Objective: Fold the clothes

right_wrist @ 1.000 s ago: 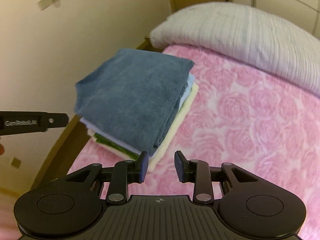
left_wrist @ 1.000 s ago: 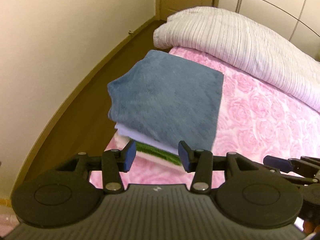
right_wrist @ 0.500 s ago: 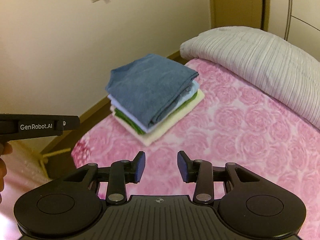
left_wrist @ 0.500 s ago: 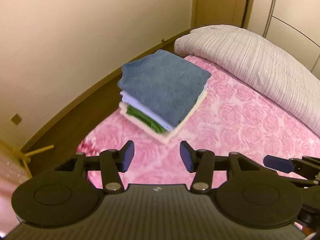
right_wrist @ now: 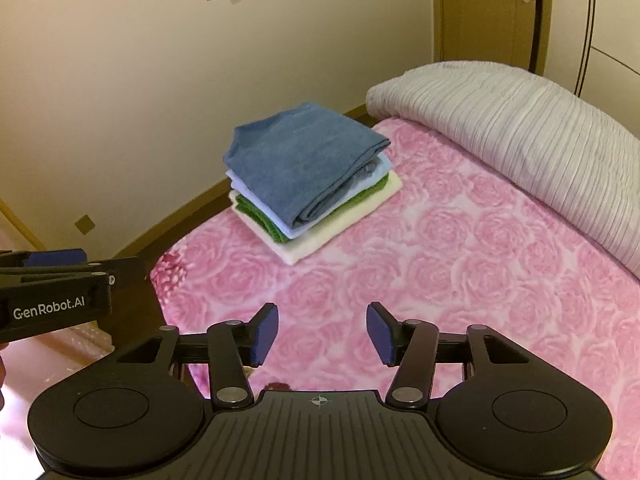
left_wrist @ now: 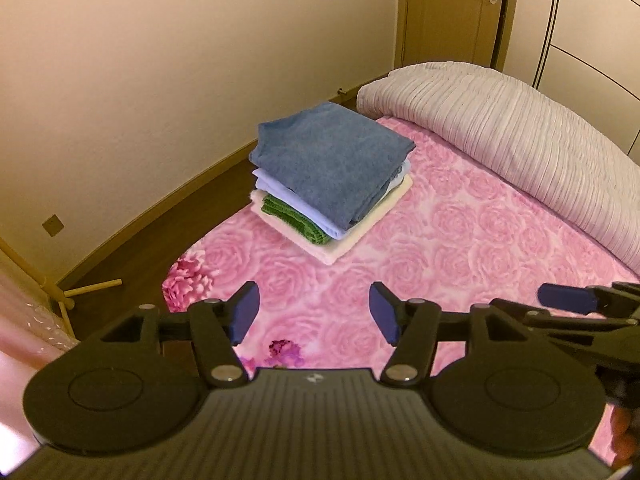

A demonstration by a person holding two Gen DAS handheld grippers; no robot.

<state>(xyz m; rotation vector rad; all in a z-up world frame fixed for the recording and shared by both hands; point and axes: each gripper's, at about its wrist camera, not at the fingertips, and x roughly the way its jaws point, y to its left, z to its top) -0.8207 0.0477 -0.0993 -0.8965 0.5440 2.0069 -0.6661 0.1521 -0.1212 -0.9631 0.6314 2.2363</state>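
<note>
A stack of folded cloths (left_wrist: 332, 184) (right_wrist: 308, 176) lies at the corner of the pink rose-patterned bed (left_wrist: 460, 248) (right_wrist: 460, 248): a dark blue towel on top, then pale blue, green and cream layers. My left gripper (left_wrist: 314, 312) hangs well back from the stack, open and holding nothing. My right gripper (right_wrist: 322, 332) is likewise open and empty, also away from the stack. The right gripper's blue pad shows at the right edge of the left wrist view, and the left gripper's body at the left edge of the right wrist view.
A rolled white striped quilt (left_wrist: 500, 132) (right_wrist: 520, 140) lies along the far side of the bed. Dark wooden floor (left_wrist: 160, 232) and a beige wall (left_wrist: 140, 80) run left of the bed. A door (left_wrist: 452, 12) and wardrobe stand behind.
Both grippers have pulled back and up from the stack, which now looks much smaller and farther. Both jaws have opened wider. The stack itself has not shifted.
</note>
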